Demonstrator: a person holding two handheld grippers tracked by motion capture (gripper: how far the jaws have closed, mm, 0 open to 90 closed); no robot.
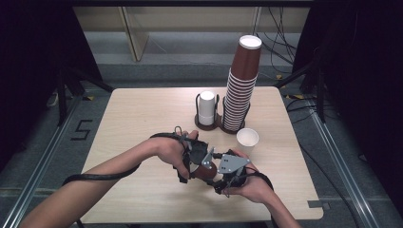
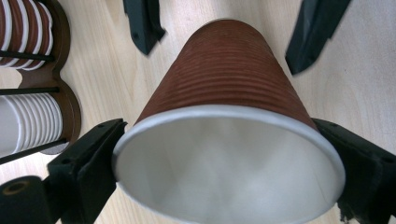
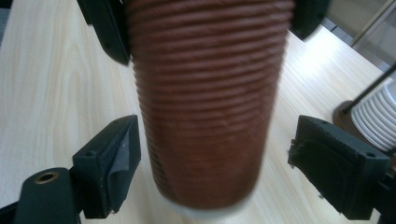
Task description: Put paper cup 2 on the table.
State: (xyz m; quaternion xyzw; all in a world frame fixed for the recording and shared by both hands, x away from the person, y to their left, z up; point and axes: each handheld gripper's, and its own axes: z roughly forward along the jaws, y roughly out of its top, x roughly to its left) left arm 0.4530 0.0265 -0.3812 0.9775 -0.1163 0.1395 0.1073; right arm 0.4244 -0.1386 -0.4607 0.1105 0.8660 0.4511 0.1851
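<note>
Left hand-held gripper (image 2: 224, 158) clamps the ribbed brown paper cup (image 2: 229, 93) at its rim; right hand-held gripper (image 3: 215, 158) stands apart around its base; stacking on the worktop (image 1: 142, 118) not yet done.

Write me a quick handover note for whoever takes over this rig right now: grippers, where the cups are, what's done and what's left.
Left gripper: shut on the brown ribbed cup near its rim, cup lying sideways above the table.
Right gripper: open, jaws either side of the same cup's base end, not touching it.
Elsewhere: tall brown cup stack and short white cup stack in the two-slot holder at the back; one white cup upright in front of the holder.
Done: one brown cup pulled and in hand.
Left, likely: settle the brown cup between the grippers and pair it with the loose white cup.
</note>
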